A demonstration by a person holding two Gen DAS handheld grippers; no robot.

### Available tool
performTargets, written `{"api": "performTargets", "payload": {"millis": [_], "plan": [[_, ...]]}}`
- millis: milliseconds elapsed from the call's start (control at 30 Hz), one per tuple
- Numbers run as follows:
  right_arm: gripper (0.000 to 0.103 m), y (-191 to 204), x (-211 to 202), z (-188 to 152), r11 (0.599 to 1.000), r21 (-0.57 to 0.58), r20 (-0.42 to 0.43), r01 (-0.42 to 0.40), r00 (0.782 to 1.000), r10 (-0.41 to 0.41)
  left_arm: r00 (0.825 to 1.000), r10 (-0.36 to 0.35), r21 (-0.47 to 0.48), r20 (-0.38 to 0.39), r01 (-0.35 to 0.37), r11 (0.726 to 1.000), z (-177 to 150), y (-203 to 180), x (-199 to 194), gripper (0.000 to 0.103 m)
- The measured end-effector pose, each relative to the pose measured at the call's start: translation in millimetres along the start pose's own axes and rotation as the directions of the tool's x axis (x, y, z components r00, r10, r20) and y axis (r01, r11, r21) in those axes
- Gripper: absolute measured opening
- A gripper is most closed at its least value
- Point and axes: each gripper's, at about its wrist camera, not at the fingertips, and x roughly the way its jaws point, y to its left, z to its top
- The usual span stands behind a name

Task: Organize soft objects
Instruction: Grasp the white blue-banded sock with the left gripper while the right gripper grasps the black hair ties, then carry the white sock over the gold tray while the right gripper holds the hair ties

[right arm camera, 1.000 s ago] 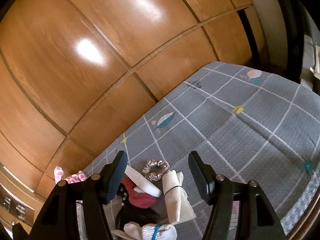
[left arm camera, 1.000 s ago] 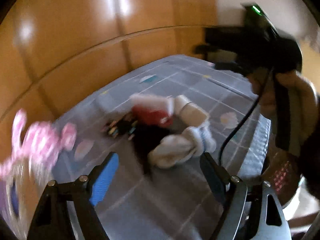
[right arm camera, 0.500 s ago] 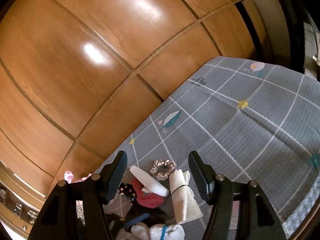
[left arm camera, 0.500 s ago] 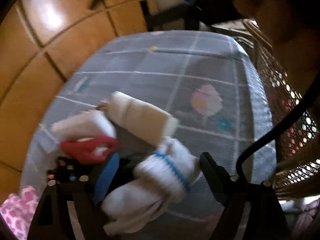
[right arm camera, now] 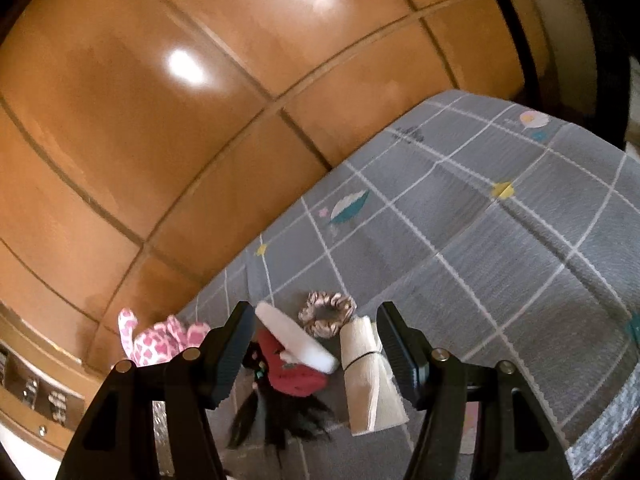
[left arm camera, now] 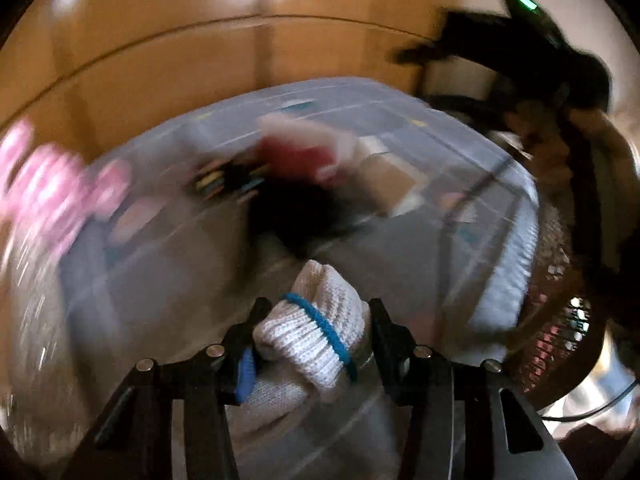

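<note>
Your left gripper (left arm camera: pixel 312 334) pinches the white knitted sock bundle with a blue band (left arm camera: pixel 310 330); your right gripper (right arm camera: pixel 316 342) hangs spread above the grey checked mat (right arm camera: pixel 500 248).

A dark printed mark (right arm camera: pixel 405 134) is showing near the far edge of the grey checked bedspread (right arm camera: pixel 520 248), too small to read.

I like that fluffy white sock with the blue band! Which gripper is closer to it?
Left. The left gripper is clamped on the white sock. The right gripper hangs open above the pile, holding nothing.
</note>
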Motion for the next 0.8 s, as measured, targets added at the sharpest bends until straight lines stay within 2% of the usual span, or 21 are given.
{"api": "performTargets", "payload": {"millis": [100, 167, 200, 233, 300, 367, 400, 500, 567, 700, 733, 767, 800], "plan": [[0.065, 11, 12, -4, 0.998, -0.055, -0.073, 0.017, 0.997, -0.021, 0.998, 0.058, -0.143, -0.007, -0.058, 0.988, -23, 29, -13, 0.049], [0.065, 23, 22, -10, 0.995, -0.102, -0.129, -0.010, 0.992, -0.003, 0.997, 0.074, -0.226, -0.009, -0.074, 0.971, -35, 46, -18, 0.049], [0.065, 29, 27, -14, 0.993, -0.110, -0.168, -0.033, 0.986, 0.014, 0.994, 0.108, -0.254, -0.034, -0.113, 0.960, -40, 54, -15, 0.049], [0.063, 39, 34, -19, 0.991, -0.119, -0.217, -0.064, 0.976, 0.037, 0.990, 0.129, -0.273, -0.051, -0.138, 0.952, -44, 59, -11, 0.049], [0.061, 63, 44, -32, 0.976, -0.187, -0.284, -0.109, 0.957, 0.052, 0.991, 0.125, -0.304, -0.046, -0.133, 0.943, -54, 70, -9, 0.049], [0.060, 94, 55, -46, 0.941, -0.309, -0.319, -0.139, 0.947, 0.036, 0.990, 0.133, -0.289, -0.040, -0.139, 0.947, -57, 70, -8, 0.049], [0.056, 106, 63, -51, 0.926, -0.347, -0.341, -0.150, 0.940, 0.025, 0.989, 0.143, -0.273, -0.032, -0.146, 0.951, -57, 67, -7, 0.049], [0.055, 129, 96, -63, 0.887, -0.448, -0.369, -0.114, 0.927, -0.067, 0.986, 0.164, -0.252, -0.025, -0.165, 0.953, -57, 64, -6, 0.049], [0.055, 135, 114, -64, 0.860, -0.509, -0.324, -0.023, 0.931, -0.167, 0.986, 0.168, -0.262, -0.019, -0.167, 0.951, -57, 65, -5, 0.049], [0.055, 125, 154, -67, 0.839, -0.540, -0.334, 0.072, 0.896, -0.292, 0.984, 0.179, -0.266, -0.010, -0.175, 0.948, -58, 66, -7, 0.050], [0.054, 121, 162, -69, 0.834, -0.548, -0.355, 0.068, 0.883, -0.305, 0.983, 0.182, -0.263, -0.009, -0.178, 0.948, -58, 65, -7, 0.050], [0.052, 119, 167, -70, 0.834, -0.548, -0.368, 0.070, 0.875, -0.315, 0.983, 0.183, -0.265, -0.007, -0.179, 0.947, -59, 65, -8, 0.049], [0.036, 117, 171, -73, 0.833, -0.549, -0.378, 0.074, 0.867, -0.326, 0.983, 0.183, -0.271, -0.005, -0.177, 0.946, -59, 65, -7, 0.049]]}}
